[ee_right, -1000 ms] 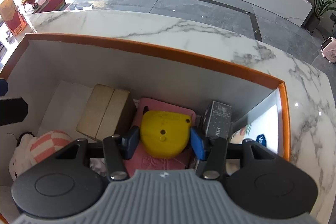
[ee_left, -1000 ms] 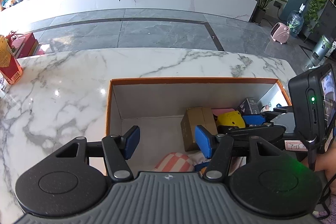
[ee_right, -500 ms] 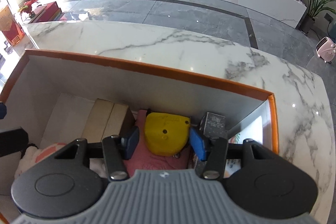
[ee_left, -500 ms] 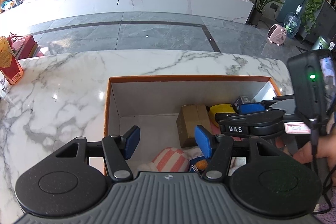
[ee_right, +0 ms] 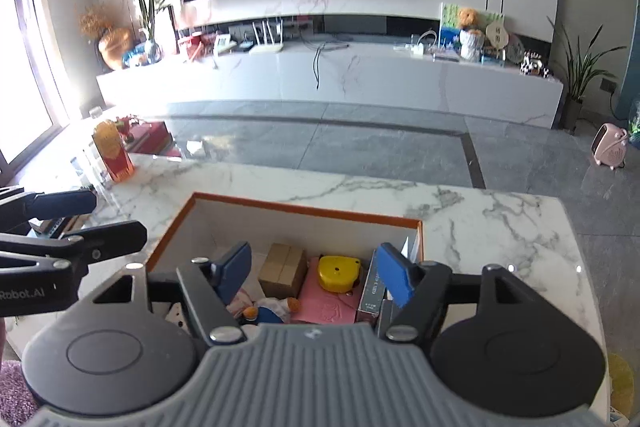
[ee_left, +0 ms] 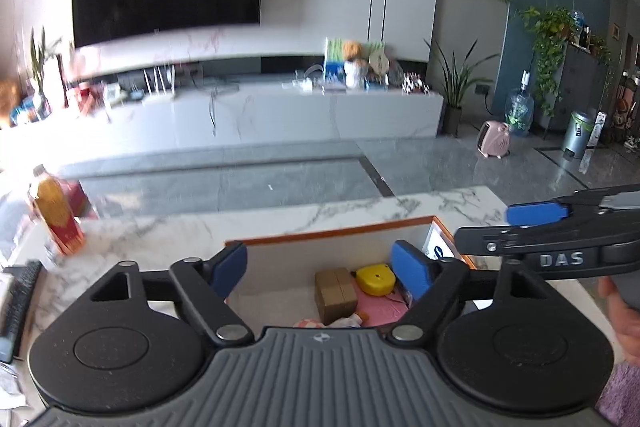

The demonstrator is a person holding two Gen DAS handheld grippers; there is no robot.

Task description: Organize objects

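An orange-rimmed box (ee_right: 304,207) (ee_left: 332,235) stands on the marble table. Inside lie a brown carton (ee_right: 282,270) (ee_left: 335,294), a yellow tape measure (ee_right: 339,273) (ee_left: 375,279) on a pink pouch (ee_right: 328,303), a dark slim box (ee_right: 371,287) and a striped plush toy (ee_left: 310,323). My right gripper (ee_right: 314,277) hovers high over the box, its jaws opening with nothing between them. My left gripper (ee_left: 320,273) hovers likewise, jaws opening wide and empty. Each gripper shows at the edge of the other's view.
A red-and-gold bottle (ee_left: 56,215) (ee_right: 112,151) stands at the table's far left. A dark keyboard-like item (ee_left: 18,303) lies at the left edge. Beyond the table are grey floor, a long white TV bench (ee_right: 328,75), a pink heater (ee_right: 610,145) and plants.
Both grippers rose up out of the box and tilted toward level. The right one let go of the yellow tape measure, which now lies in the box. Both jaws spread wider.
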